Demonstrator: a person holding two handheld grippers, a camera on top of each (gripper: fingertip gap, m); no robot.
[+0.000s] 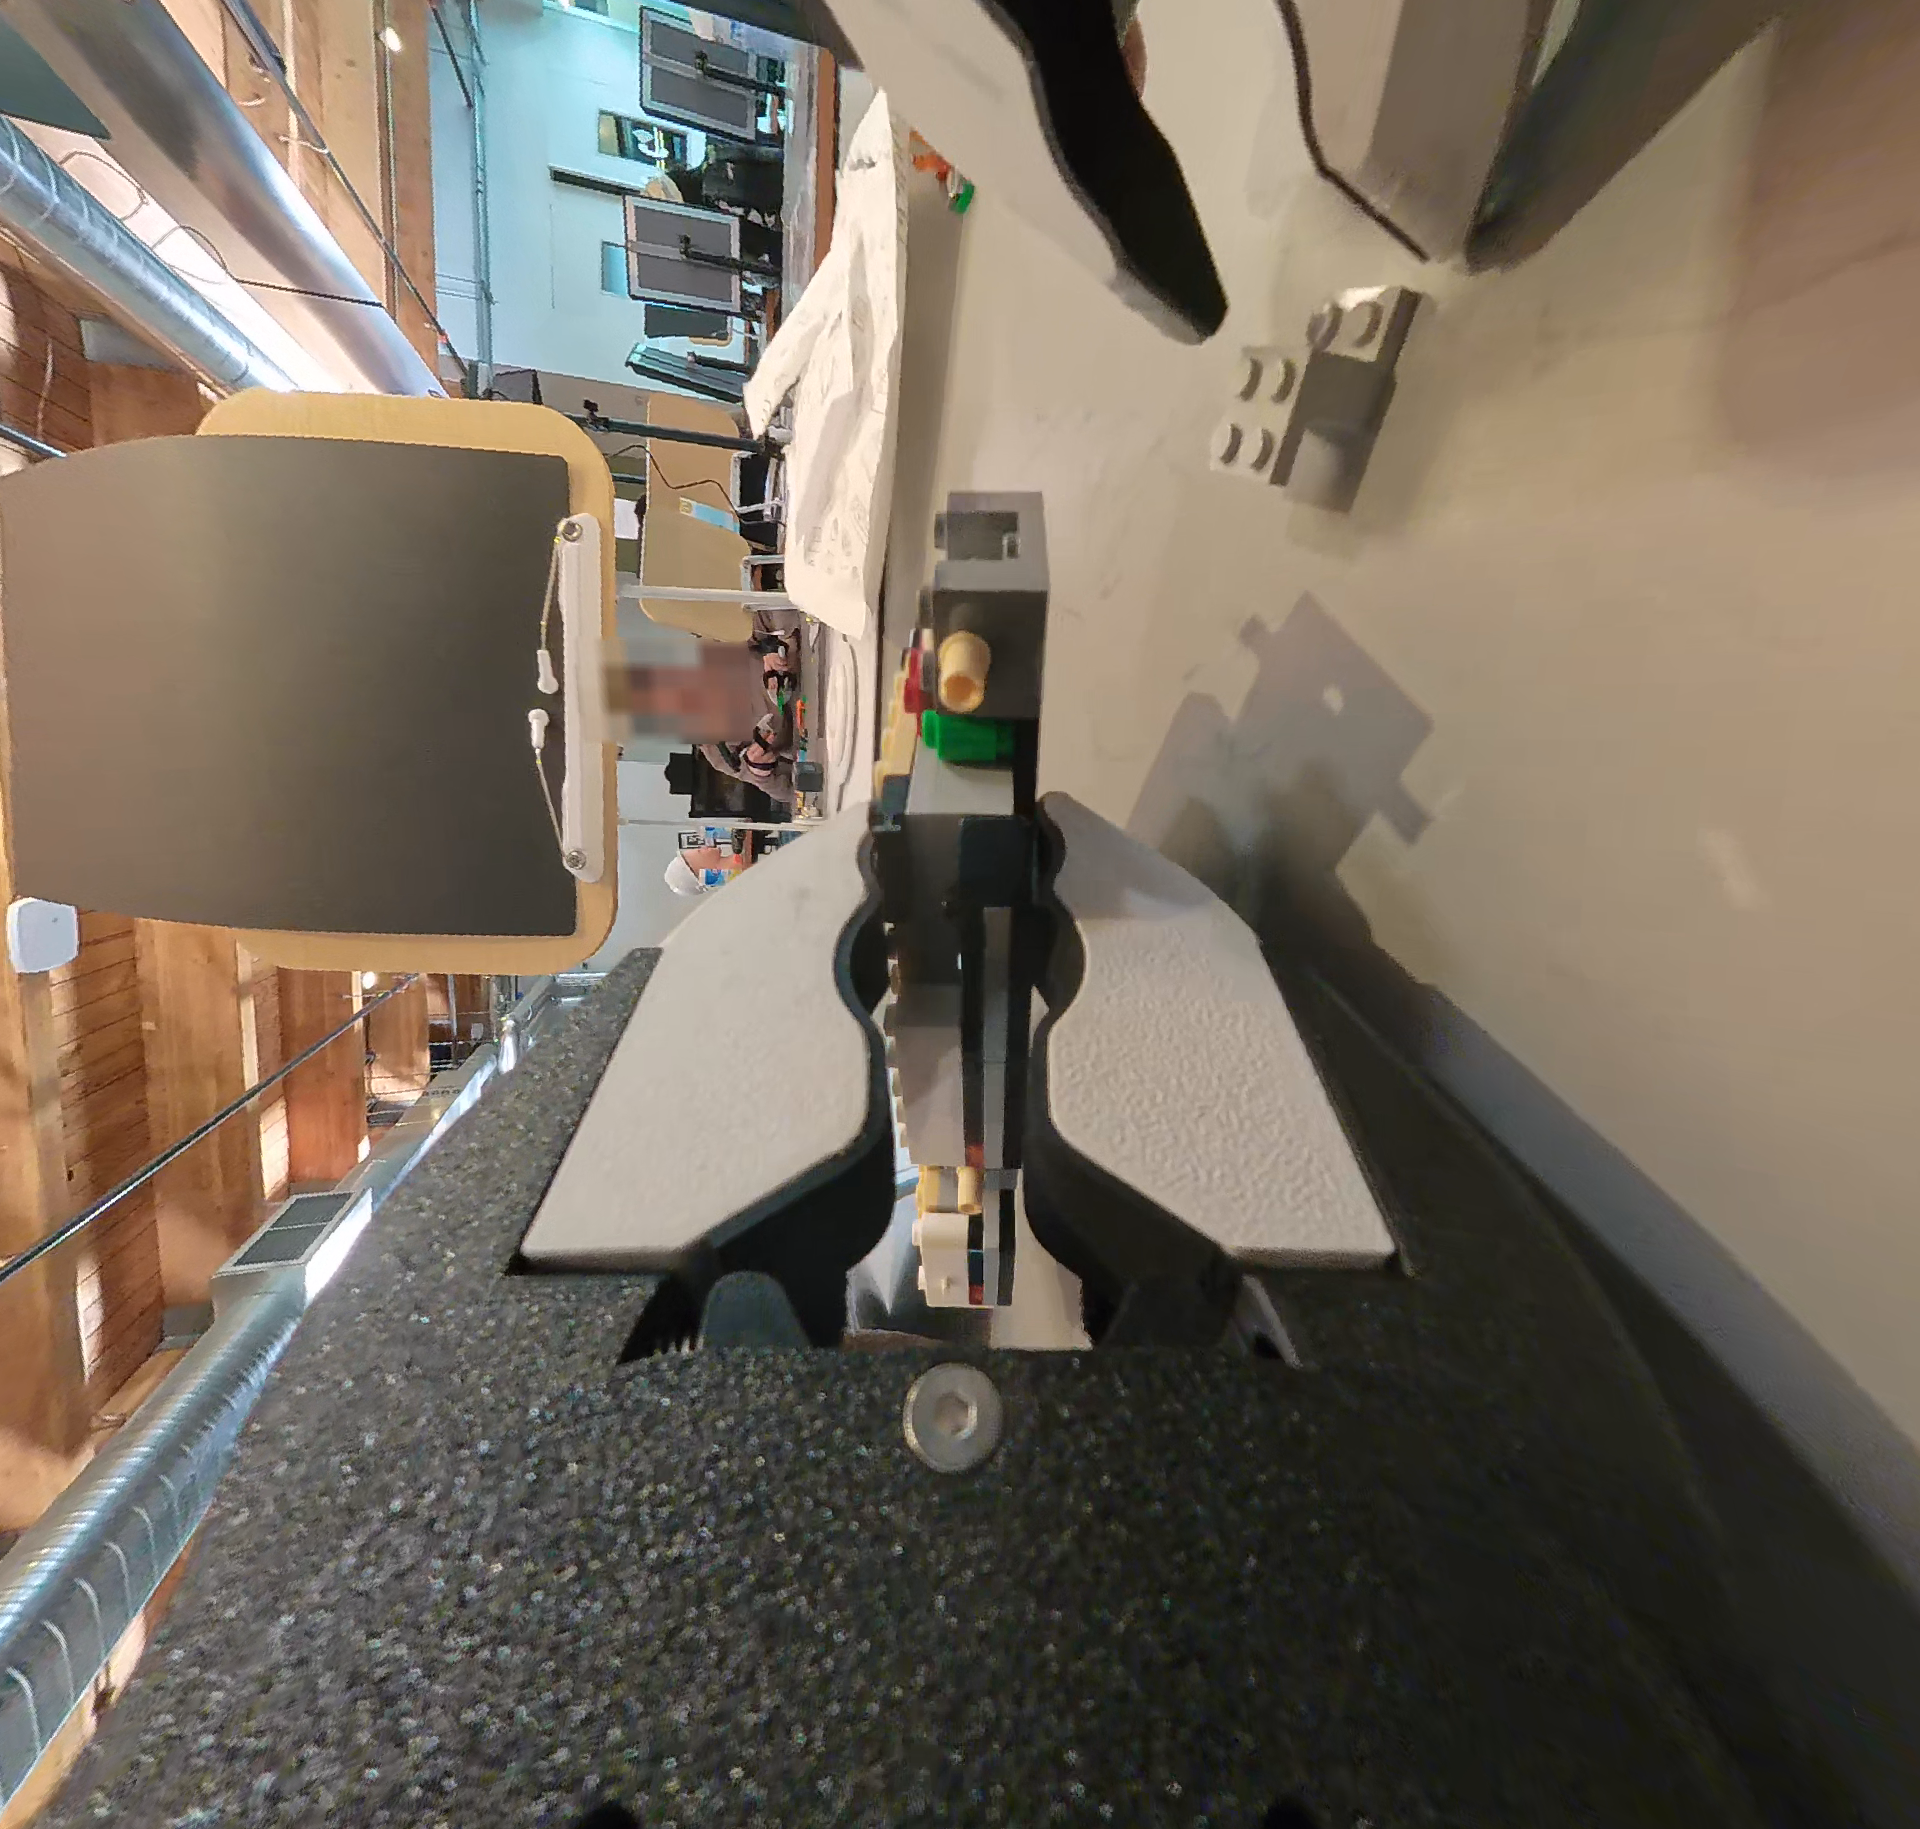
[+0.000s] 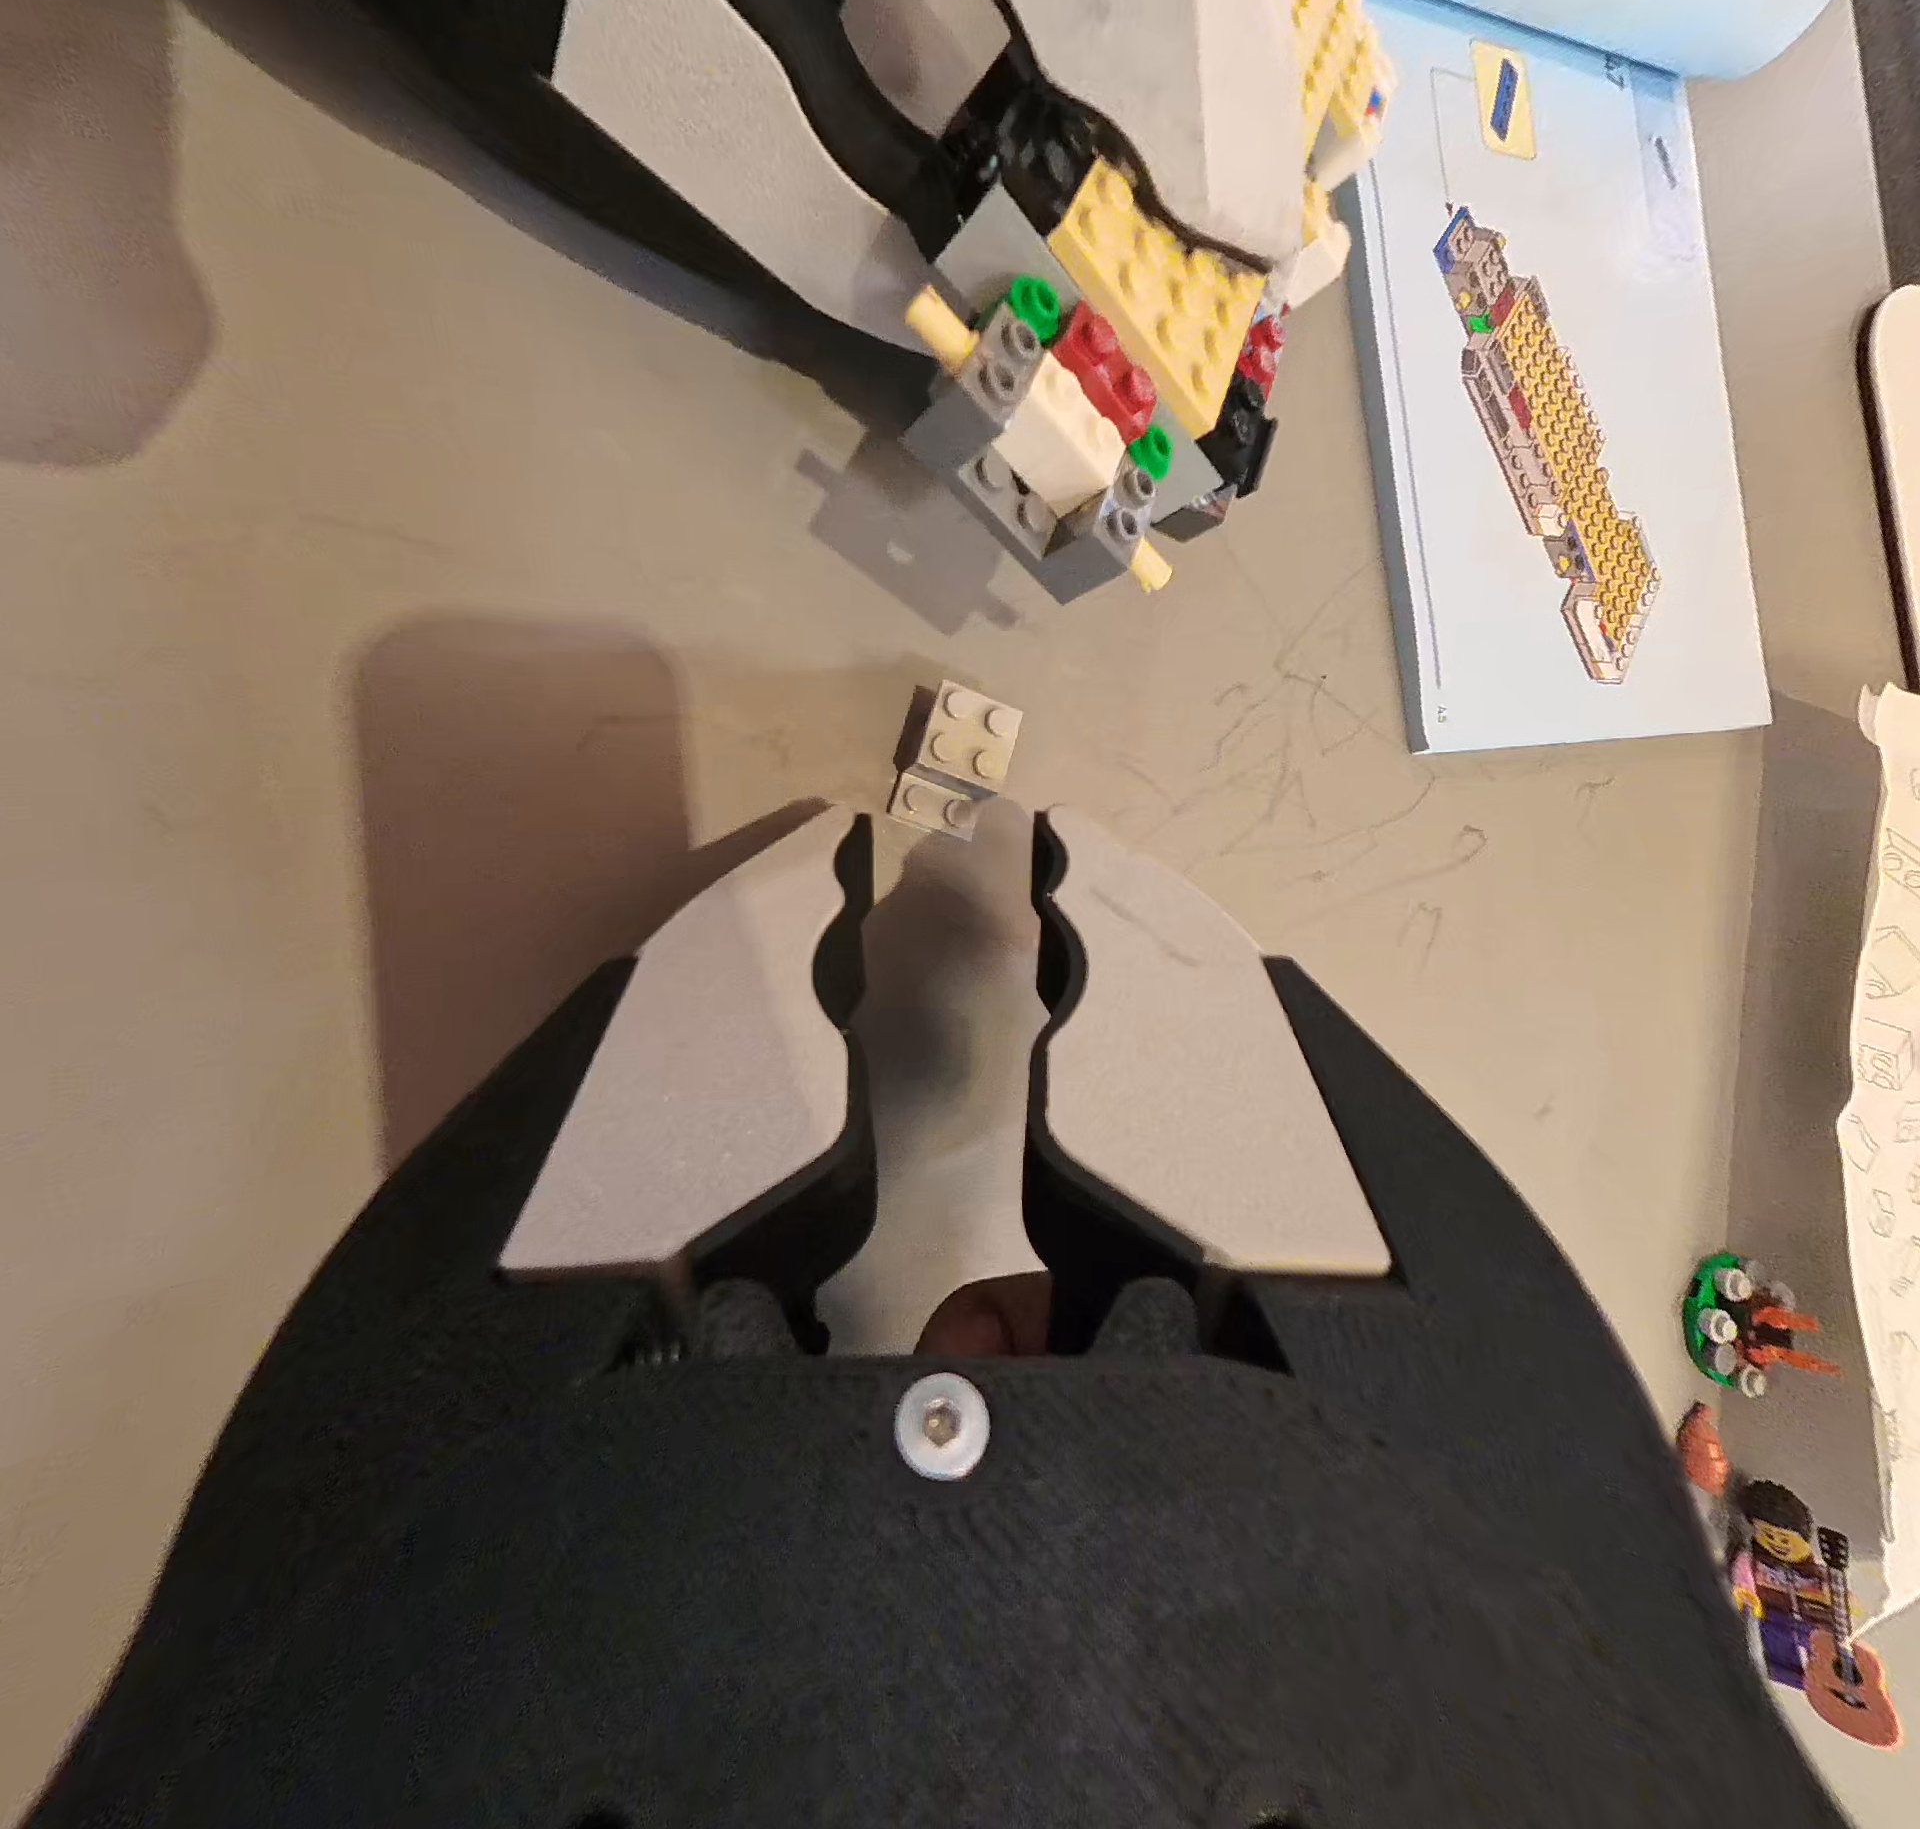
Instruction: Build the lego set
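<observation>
On the table (image 2: 312,532), two grippers, one brick model (image 2: 1101,377), one grey piece (image 2: 961,756)

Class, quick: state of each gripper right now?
Left gripper: closed on the brick model.
Right gripper: open, holding nothing, just short of the small grey piece.

A light blue booklet (image 2: 1558,408) lay open on the table (image 2: 520,553). It had a picture of a brick model, a small yellow box and some tiny writing and numbers near its edges, but they were too small and blurry to read. A white paper (image 2: 1891,1104) at the side had only line drawings. The bricks and the toy figure (image 2: 1787,1603) showed no writing that could be read.
</observation>
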